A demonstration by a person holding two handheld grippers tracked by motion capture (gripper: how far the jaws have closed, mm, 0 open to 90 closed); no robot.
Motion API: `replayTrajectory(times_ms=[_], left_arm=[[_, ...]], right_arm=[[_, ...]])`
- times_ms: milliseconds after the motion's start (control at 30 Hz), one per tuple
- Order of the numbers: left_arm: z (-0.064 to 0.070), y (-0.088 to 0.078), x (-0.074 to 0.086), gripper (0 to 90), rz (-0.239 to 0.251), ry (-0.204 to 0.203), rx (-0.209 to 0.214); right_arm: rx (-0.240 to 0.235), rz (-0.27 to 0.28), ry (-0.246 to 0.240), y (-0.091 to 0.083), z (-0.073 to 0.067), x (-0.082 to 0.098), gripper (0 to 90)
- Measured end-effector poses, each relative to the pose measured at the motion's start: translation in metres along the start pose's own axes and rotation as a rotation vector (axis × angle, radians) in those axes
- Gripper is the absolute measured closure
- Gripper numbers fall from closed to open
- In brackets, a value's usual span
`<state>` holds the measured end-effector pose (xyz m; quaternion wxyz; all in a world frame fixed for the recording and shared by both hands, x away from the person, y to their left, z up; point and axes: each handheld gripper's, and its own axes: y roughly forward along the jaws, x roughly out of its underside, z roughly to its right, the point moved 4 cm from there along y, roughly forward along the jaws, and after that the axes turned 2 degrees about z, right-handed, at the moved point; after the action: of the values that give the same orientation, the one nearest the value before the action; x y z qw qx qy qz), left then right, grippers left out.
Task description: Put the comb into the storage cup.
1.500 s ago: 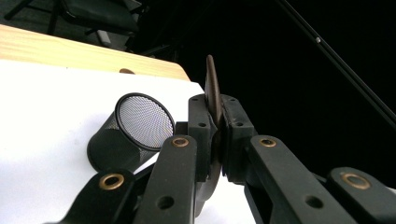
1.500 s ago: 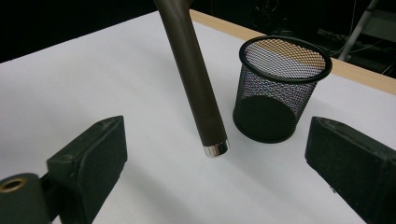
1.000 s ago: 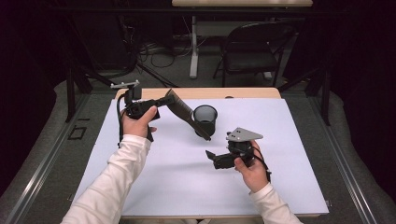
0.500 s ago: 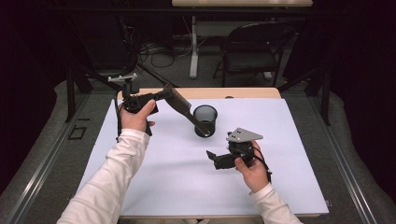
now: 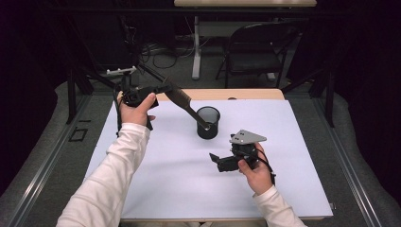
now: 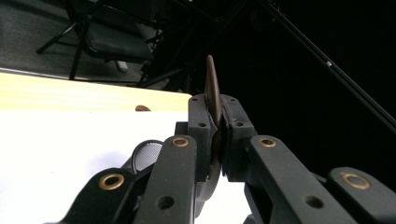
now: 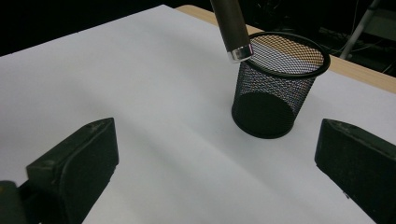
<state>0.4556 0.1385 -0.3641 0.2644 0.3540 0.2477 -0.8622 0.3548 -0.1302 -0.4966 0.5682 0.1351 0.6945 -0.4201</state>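
the left gripper is pinched on the broad flat end of a brown spatula; in the left gripper view the jaws are pressed against both faces of the thin blade, which stands edge-on between them. from that grip the spatula runs down and to the right across the high view, its long axis slanting from the raised hand toward the table, handle end lowest. the metal-capped handle tip sits right at the near rim of the black mesh cup, just above or touching the ring; i cannot tell which. the cup stands upright on the white sheet, near the middle of the table and toward its far edge.

so the cup lies ahead of and below the left gripper, along the spatula's own line. to drop the handle in, the tip likely needs to clear the rim toward the cup's centre and the tool should tilt more upright.

the right gripper hovers nearer the person, jaws spread wide and holding nothing, pointed at the cup. it is near the cup but not touching it.
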Motion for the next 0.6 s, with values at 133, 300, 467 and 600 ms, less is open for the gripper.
replayTrajectory(times_ms=[133, 300, 467, 600], left_arm=[[0.000, 0.001, -0.005, 84.8, 0.006, 0.002, -0.014], [-0.001, 0.002, -0.012, 84.8, 0.016, 0.004, -0.030], [-0.002, 0.003, -0.016, 84.8, 0.022, 0.001, -0.049], [-0.004, 0.007, -0.018, 84.8, 0.026, -0.005, -0.061]], right_arm=[[0.000, 0.004, 0.003, 0.000, 0.000, 0.000, 0.0], [-0.002, 0.003, -0.001, 0.000, 0.000, 0.000, 0.0], [-0.007, 0.002, -0.001, 0.000, 0.000, 0.000, 0.0], [-0.009, -0.001, -0.003, 0.000, -0.001, 0.000, 0.0]])
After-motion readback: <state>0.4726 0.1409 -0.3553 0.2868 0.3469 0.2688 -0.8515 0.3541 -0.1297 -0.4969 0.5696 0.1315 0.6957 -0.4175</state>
